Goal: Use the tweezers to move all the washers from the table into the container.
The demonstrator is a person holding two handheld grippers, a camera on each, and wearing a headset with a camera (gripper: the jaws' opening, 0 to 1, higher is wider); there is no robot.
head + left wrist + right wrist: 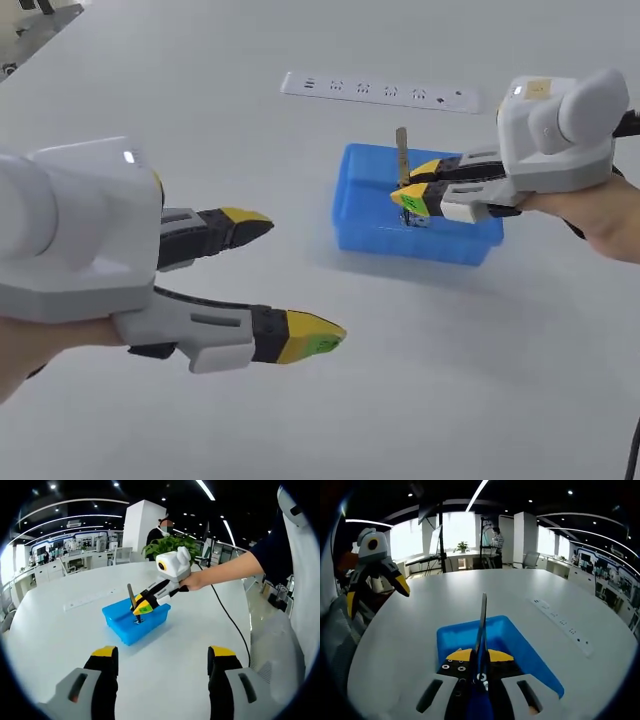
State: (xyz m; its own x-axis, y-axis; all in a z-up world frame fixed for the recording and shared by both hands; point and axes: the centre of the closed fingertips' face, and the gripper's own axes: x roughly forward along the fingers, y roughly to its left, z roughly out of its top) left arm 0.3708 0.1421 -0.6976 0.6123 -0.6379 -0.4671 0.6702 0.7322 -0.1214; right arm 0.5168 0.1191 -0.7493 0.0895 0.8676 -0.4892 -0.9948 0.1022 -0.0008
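Surface (pixel 300 420): white, large, round-edged; a power strip (pixel 378 92) lies on it.
Ceiling: dark, with a long strip light (pixel 480 492) and small spotlights.
Windows (pixel 455 535): bright, along the far wall.
Pillar (pixel 141 522): white, square; a leafy plant (pixel 170 543) in front.
Furniture: white desks (pixel 75 560), office chair (pixel 532 559).

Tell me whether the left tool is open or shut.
Open. The left tool has its two yellow-tipped jaws spread wide apart, with bare table showing between them and nothing held.
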